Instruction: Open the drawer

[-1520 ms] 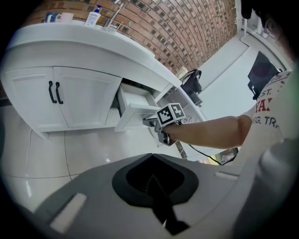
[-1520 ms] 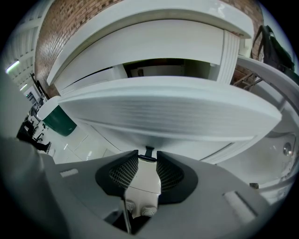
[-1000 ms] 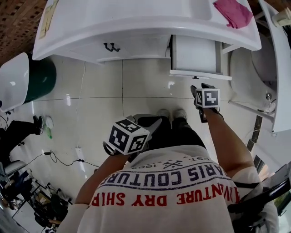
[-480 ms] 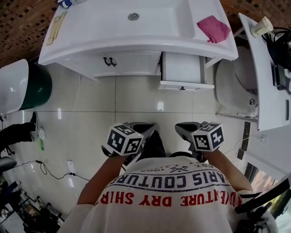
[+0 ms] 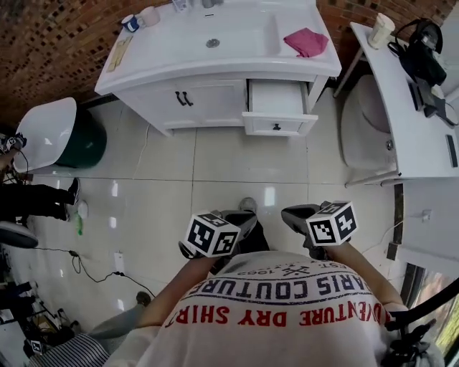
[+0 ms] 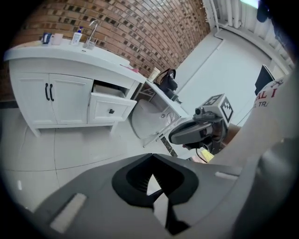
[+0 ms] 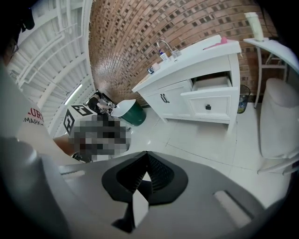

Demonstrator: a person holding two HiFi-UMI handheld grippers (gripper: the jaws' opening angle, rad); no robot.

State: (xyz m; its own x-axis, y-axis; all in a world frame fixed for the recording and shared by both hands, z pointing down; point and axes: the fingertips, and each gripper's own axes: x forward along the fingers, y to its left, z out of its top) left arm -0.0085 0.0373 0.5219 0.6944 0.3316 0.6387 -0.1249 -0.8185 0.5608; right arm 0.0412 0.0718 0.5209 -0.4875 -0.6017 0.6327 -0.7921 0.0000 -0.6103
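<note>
A pink cloth [image 5: 306, 41] lies at the right end of the white sink table [image 5: 158, 59], which stands against the far brick wall [image 5: 50, 50]. Two cups [image 5: 140, 19] stand at the table's far left corner. On the tiled floor [image 5: 165, 179] to its left is a green bin [image 5: 86, 143], with a white rounded shell [image 5: 39, 132] just beside it. On the right, a side table [image 5: 419, 136] carries a pale cup [image 5: 381, 30] and black headset-like gear [image 5: 422, 54]. A cable [image 5: 93, 254] trails across the near left floor.
</note>
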